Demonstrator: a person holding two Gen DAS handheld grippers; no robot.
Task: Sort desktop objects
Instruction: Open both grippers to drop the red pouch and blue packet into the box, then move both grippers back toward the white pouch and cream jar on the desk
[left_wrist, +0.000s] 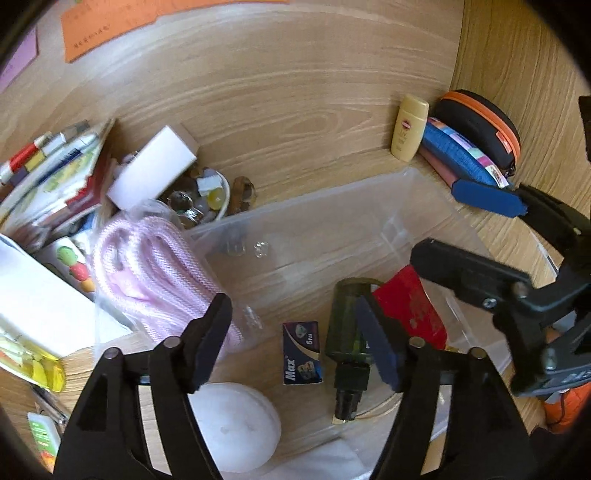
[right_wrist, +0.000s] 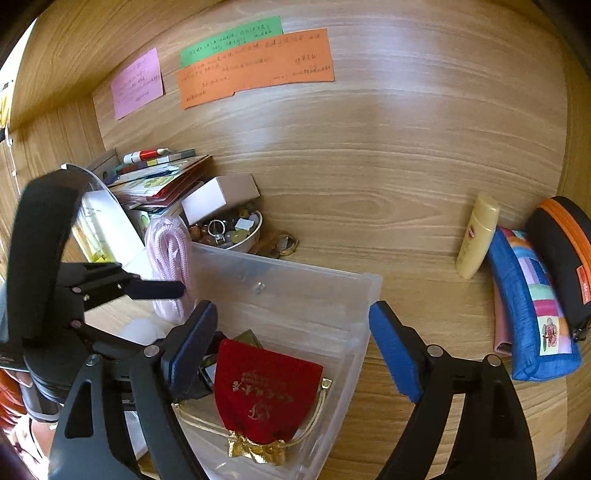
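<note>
Surface: light wood-grain desk (right_wrist: 369, 177) closed in by matching wood panels; orange paper note (right_wrist: 255, 68), green note (right_wrist: 231, 35) and pink note (right_wrist: 137, 83) stuck on the back panel.
Bin: clear rectangular plastic bin (right_wrist: 295, 273) at the desk's middle, open on top.
Bin contents: red velvet drawstring pouch with gold print (right_wrist: 264, 391) lying flat; dark green glass bottle with black cap (left_wrist: 349, 328) on its side just beside the pouch; small dark-blue printed cardboard box (left_wrist: 301, 352) beside the bottle.
Left gripper (left_wrist: 295, 339): jaws spread wide over the bin, pads clear of everything; the bottle lies below the blue-padded finger (left_wrist: 376, 343), released.
Right gripper (right_wrist: 291, 343): jaws spread wide, nothing gripped; the red pouch lies free beneath them.
Left clutter: coil of pink cord in a clear bag (left_wrist: 155, 273) against the bin's wall; white box (left_wrist: 151, 166); white bowl of beads and rings (right_wrist: 236, 230); stacked booklets (right_wrist: 162, 181).
Right edge: pale yellow lotion bottle (right_wrist: 476, 236) upright; blue patchwork fabric pouch (right_wrist: 532, 306); black zip case with orange trim (right_wrist: 565, 251), set close together, well apart from the bin.
Foreground: round white pad (left_wrist: 236, 424), near the left gripper.
</note>
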